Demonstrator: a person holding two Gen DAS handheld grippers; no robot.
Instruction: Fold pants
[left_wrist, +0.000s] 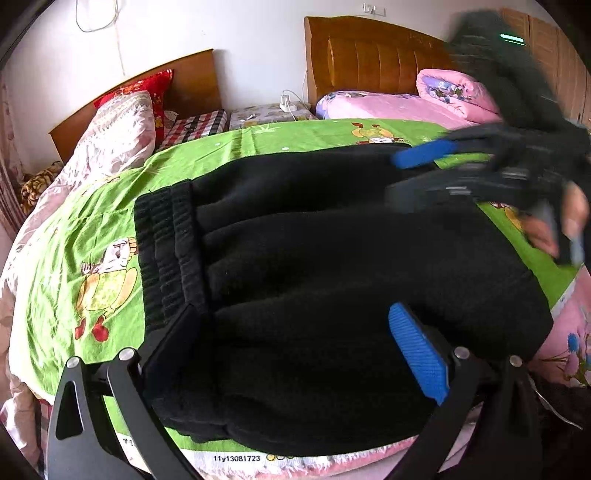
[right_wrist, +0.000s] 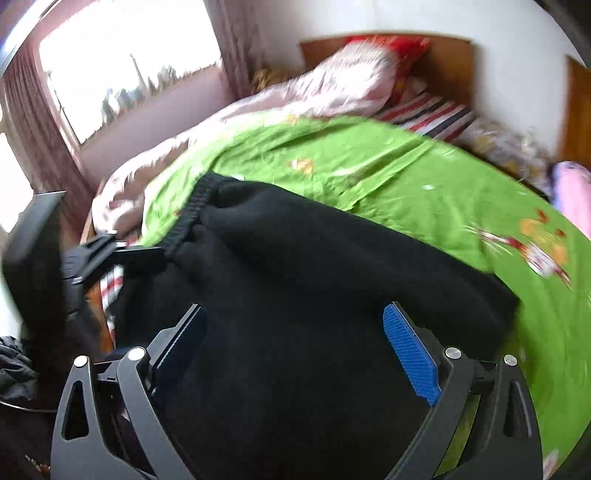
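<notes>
The black pants (left_wrist: 332, 258) lie bunched on the green sheet (left_wrist: 110, 206) of the bed: thick, soft, floppy fleece, best gripped at the ribbed waistband (left_wrist: 166, 251). Both grippers, left (left_wrist: 295, 354) and right (right_wrist: 295, 350), have jaws wide, holding nothing.

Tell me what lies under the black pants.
The black pants lie on a green cartoon-print sheet, which shows all around them. The part of the sheet directly beneath is covered, so nothing there can be seen.

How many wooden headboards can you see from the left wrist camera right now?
2. One headboard stands behind the red pillow at left; the other headboard stands behind the pink quilt at right. More may be out of frame.
</notes>
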